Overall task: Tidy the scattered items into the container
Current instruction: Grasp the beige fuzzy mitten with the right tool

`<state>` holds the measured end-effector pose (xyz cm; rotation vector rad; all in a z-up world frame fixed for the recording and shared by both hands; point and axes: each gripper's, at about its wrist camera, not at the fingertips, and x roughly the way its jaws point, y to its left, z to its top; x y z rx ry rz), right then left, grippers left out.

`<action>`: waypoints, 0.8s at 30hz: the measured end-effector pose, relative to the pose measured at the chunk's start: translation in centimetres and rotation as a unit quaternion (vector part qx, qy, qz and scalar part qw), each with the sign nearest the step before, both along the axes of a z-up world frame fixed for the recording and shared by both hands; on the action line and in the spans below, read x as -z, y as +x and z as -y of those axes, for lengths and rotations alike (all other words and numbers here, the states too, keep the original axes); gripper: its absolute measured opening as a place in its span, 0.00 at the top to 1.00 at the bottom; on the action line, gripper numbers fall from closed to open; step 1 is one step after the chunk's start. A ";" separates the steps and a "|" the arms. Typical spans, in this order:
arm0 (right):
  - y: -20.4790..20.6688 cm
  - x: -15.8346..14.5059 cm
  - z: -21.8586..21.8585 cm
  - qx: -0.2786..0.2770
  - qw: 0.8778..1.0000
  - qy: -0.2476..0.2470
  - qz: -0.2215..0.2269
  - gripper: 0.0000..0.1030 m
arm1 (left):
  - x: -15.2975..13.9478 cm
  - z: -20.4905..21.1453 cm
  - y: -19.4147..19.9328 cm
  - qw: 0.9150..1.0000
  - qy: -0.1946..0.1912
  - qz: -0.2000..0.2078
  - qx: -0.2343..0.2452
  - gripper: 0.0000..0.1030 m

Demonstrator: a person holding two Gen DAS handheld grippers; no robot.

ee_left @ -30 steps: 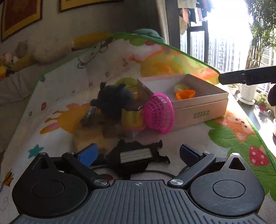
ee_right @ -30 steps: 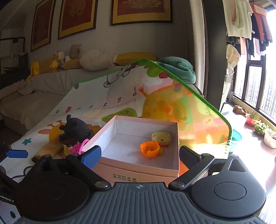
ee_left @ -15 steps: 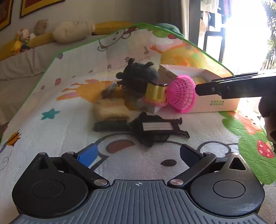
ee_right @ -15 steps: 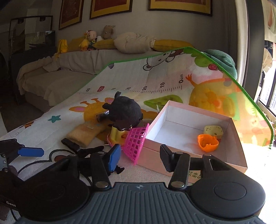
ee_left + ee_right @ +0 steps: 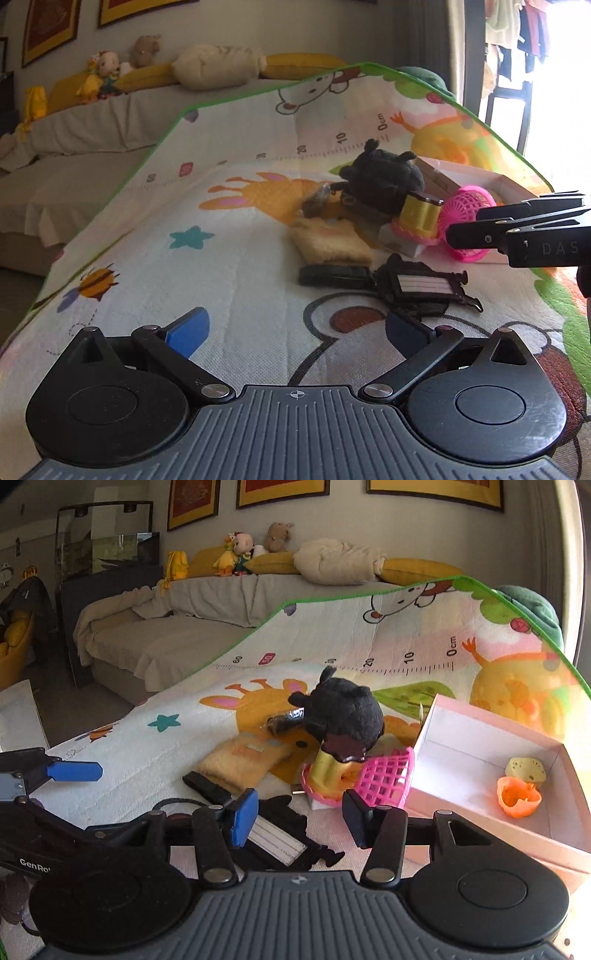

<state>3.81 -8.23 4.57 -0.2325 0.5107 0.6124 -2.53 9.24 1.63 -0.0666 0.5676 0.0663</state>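
On the play mat we count one black plush toy, one pink basket tipped on its side, one yellow cup on a pink base, one tan furry pouch and one flat black tag with a white striped window and a strap. One pink-and-white box, the container, sits at the right, and inside it lie two pieces: an orange shell and a pale yellow toy, touching each other near the far right wall. The scattered items are all outside the box, heaped just left of it, with the basket leaning against its near left corner. We hold the right gripper tilted downward over the tag, its jaws drawn fairly close but with a clear gap and nothing clamped between them. The left gripper also points down at the mat, short of the tag, jaws wide apart and empty. The left wrist view shows the right gripper coming in from the right edge, in front of the basket; it barely shows the box. Only the right wrist view shows the box interior, and the left gripper's blue finger at the left edge.
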 end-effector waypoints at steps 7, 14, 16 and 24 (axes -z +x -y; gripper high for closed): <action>3.7 0.0 -5.6 -0.048 0.996 0.007 -0.075 0.51 | 0.1 0.9 -0.5 1.000 0.022 0.013 0.015 0.00; 8.7 3.0 -11.2 -0.004 0.987 -0.025 -0.159 0.34 | 0.1 0.9 -0.7 1.000 0.018 0.018 0.011 0.00; 8.6 3.3 -11.7 -0.006 0.988 -0.034 -0.148 0.32 | 0.2 0.7 -0.6 1.000 0.011 0.013 0.008 0.00; 5.3 1.3 -8.0 -0.062 0.990 -0.061 -0.115 0.59 | 0.2 0.9 -1.1 0.999 0.010 0.020 0.027 0.00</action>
